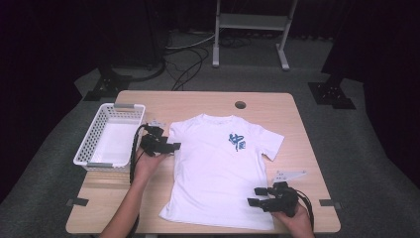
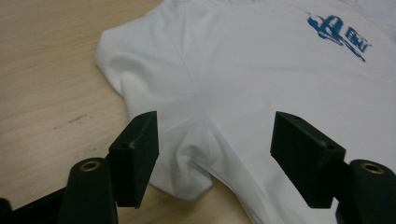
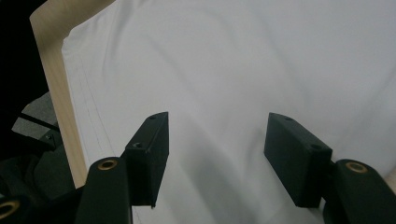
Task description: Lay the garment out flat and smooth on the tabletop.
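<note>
In the high view, a white T-shirt (image 1: 220,168) lies flat in the middle of the wooden table (image 1: 297,114), with a blue print (image 1: 237,142) on the chest, a little right of the centre of the frame. A white basket (image 1: 111,136) stands at the left of the frame, near the table's left edge. The left gripper (image 1: 174,147) is in the left centre of the frame, between the basket and the shirt, and its tips are at the shirt's left sleeve. The right gripper (image 1: 251,197) is at the lower right, over the bottom right corner of the shirt. Each gripper is held by a hand that enters from the lower edge.

In the left gripper view, the left gripper (image 2: 215,140) has its jaws spread wide. The shirt's sleeve (image 2: 140,65) and underarm fold lie between and beyond them, in the centre of the frame. The blue print (image 2: 338,30) is at the upper right, the bare table (image 2: 42,93) at the left.

In the right gripper view, the right gripper (image 3: 215,144) is also spread wide, holding nothing. The white cloth (image 3: 257,60) covers most of the frame, and the table edge (image 3: 56,84) runs down the left side.
</note>
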Action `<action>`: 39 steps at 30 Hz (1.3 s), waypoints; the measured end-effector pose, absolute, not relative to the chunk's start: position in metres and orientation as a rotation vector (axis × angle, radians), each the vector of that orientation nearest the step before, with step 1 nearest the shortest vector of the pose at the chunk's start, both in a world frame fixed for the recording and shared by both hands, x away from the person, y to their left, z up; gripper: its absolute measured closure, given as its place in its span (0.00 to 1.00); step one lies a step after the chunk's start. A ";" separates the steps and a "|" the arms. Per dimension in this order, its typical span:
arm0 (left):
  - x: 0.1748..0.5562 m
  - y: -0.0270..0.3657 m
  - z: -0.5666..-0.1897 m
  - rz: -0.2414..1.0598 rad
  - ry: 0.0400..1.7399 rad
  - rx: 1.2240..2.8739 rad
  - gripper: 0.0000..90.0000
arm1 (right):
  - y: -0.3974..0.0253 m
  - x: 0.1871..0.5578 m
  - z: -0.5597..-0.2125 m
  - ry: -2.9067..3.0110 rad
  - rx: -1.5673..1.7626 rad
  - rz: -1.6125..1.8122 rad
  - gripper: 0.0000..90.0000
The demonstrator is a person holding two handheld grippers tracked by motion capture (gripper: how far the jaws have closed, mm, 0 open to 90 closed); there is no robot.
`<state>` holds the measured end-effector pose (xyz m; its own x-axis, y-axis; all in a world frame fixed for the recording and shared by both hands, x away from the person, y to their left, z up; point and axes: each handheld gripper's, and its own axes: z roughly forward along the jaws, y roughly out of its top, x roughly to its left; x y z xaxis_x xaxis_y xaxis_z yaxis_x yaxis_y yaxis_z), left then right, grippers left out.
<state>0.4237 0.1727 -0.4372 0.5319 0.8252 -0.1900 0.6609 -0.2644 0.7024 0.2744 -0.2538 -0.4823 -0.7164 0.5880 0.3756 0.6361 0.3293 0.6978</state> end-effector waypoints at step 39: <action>0.453 0.123 -0.427 0.144 1.150 1.948 0.97 | -0.257 0.274 -0.485 -2.494 -1.145 -1.388 0.44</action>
